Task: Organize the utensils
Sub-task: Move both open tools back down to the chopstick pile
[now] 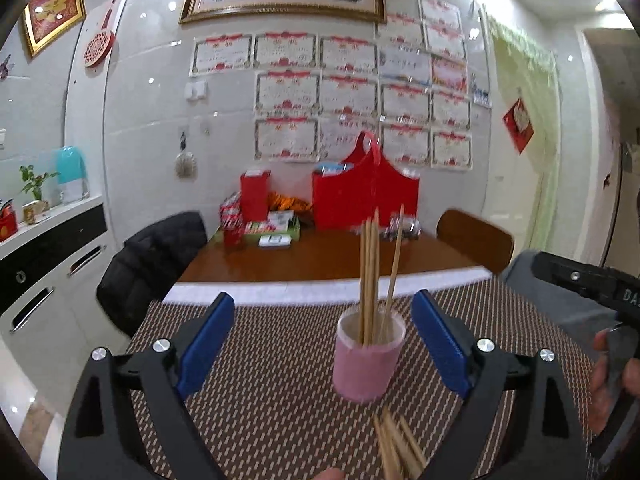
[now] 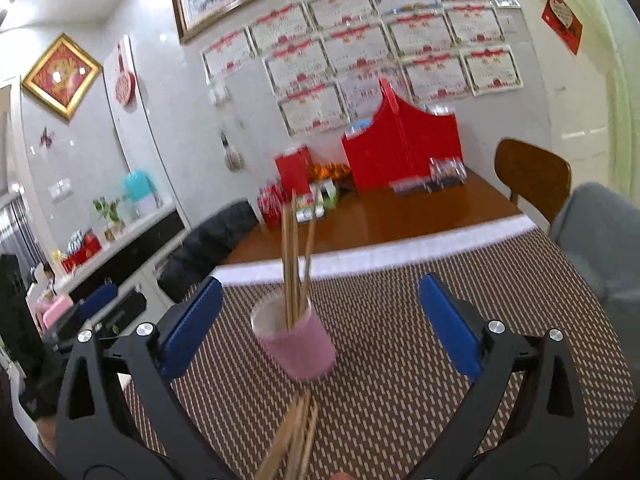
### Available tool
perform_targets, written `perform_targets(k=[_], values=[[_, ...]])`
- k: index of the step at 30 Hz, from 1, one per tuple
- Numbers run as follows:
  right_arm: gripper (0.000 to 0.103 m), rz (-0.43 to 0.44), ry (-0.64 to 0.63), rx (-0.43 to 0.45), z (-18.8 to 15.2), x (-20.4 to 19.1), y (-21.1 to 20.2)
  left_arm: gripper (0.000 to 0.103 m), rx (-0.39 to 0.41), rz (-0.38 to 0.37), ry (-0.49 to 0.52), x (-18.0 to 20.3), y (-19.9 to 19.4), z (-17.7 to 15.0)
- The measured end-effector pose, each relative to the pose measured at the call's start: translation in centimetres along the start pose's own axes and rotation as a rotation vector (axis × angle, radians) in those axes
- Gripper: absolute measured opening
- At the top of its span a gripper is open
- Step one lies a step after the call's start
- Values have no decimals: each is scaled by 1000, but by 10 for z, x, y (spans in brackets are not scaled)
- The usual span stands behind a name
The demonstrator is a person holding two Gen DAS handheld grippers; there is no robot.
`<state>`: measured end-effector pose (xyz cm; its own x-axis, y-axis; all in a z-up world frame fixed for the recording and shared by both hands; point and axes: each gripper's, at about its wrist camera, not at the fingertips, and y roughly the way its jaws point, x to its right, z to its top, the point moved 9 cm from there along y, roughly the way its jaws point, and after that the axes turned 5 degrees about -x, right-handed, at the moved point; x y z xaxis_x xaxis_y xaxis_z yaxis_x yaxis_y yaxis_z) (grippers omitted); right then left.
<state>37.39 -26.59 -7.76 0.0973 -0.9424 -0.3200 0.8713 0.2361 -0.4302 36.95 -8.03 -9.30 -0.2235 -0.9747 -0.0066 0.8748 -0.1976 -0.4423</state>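
Loose chopsticks point(image 1: 398, 450) nearest the lens, fanned flat on the woven mat point(image 1: 280, 360) just below and inside the left gripper point(image 1: 323, 342), close to its right-hand blue pad; blurred at their tips. Same bundle point(image 2: 292, 436) low between the jaws of the right gripper point(image 2: 320, 324), angled toward the left pad. Both pairs of jaws spread wide, gripping nothing.

Straight ahead between the left jaws, nearer the right pad: pink cup point(image 1: 368, 356), upright on the mat, with several chopsticks standing in it point(image 1: 370, 276), one leaning away to the right. From the right wrist, same cup point(image 2: 298, 344) left of centre between the jaws, nearer the left pad, apparently tilted by the lens. Nothing between either pair of pads and the cup but bare mat and the loose bundle.

Beyond the fingertips: white strip at the mat's far edge, then brown tabletop point(image 1: 320, 258) with a red gift bag point(image 1: 366, 196), smaller red box point(image 1: 255, 196) and a clutter of packets. Black jacket over a chair point(image 1: 152, 264) outside the left pad; wooden chair point(image 1: 476, 240) outside the right pad. Right gripper's black body point(image 1: 588, 284) and the hand holding it point(image 1: 608, 388) at the far right of the left view.
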Motion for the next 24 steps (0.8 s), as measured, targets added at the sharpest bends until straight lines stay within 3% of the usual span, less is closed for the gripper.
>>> perform_targets(k=[9, 17, 24], values=[[97, -41, 26, -150, -66, 21, -18, 89, -219, 32, 6, -10, -2, -76], [97, -44, 61, -255, -116, 35, -18, 89, -366, -1, 32, 4, 6, -132], [97, -40, 80, -317, -140, 37, -7, 89, -497, -20, 101, 21, 20, -176]])
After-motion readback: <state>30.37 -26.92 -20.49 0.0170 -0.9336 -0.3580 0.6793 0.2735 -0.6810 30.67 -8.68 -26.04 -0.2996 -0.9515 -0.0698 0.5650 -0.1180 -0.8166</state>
